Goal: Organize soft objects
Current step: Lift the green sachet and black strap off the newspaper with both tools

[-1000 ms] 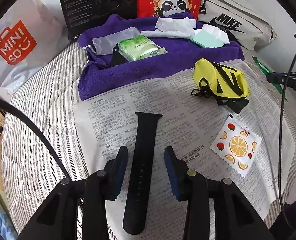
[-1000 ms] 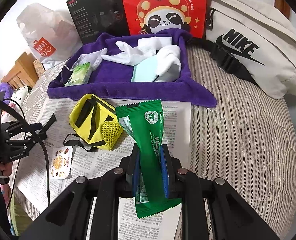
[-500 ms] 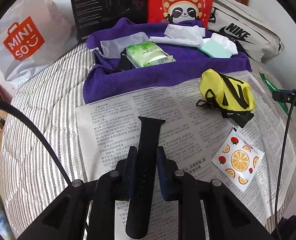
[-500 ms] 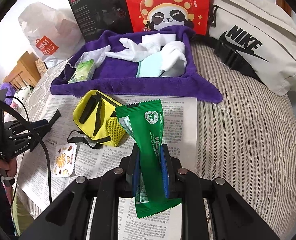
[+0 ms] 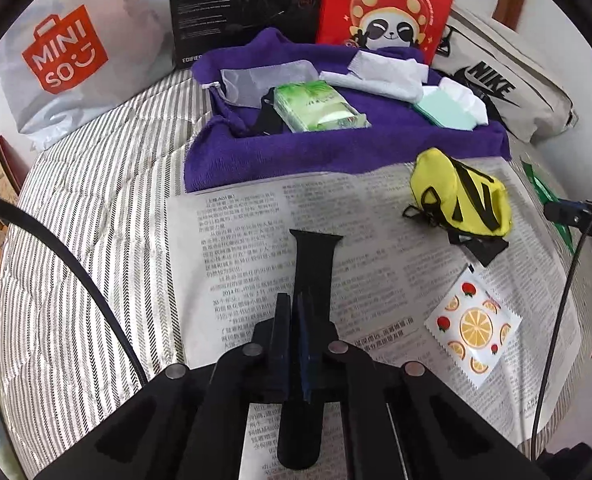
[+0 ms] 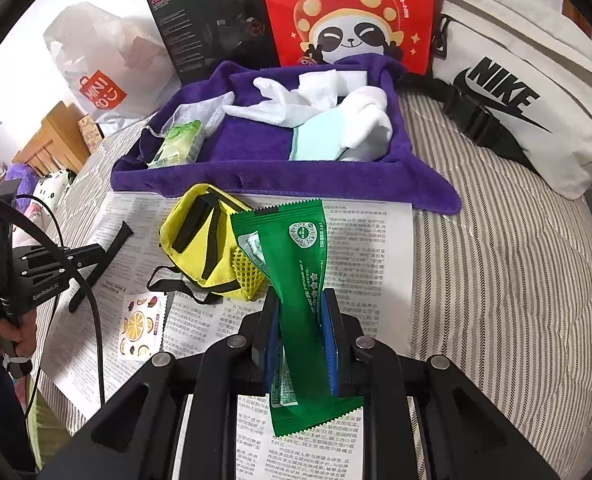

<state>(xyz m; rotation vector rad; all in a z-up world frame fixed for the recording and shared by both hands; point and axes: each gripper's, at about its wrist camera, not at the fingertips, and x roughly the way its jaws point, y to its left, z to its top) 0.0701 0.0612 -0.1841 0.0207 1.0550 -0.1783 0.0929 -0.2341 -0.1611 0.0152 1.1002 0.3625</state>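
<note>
While the left hand-held gripper (image 5: 293, 312) is pointed down at the newspaper (image 5: 235, 240), its jaws are seen pressed together on the black watch strap (image 5: 314, 256), which is clamped edge-on between the 2 pads; the strap's far end reaches out over the print and its near end hangs below the jaws. The right hand-held gripper (image 6: 300, 320) is closed on a green sachet (image 6: 296, 248), gripped at its middle, with the serrated top edge standing beyond the fingertips and the lower edge showing beneath them. The newspaper is spread on a striped bed cover (image 5: 95, 216); on it lie a yellow pouch (image 5: 462, 196) with black straps and, nearer the left gripper, a fruit-print sachet (image 5: 472, 326) — each apart from the strap. Beyond the paper a purple towel (image 5: 316, 156) is laid, its far edges raised; a green tissue pack (image 5: 318, 106), a grey mesh bag (image 5: 255, 80), white cloths (image 6: 304, 100) and a mint-green folded piece (image 5: 444, 110) are resting on it. Behind the towel a red panda bag (image 6: 348, 12) and a black box (image 6: 211, 16) are propped upright; a white Miniso bag (image 5: 67, 52) is set to the left, and a cream Nike bag (image 6: 516, 92) to the right.
</note>
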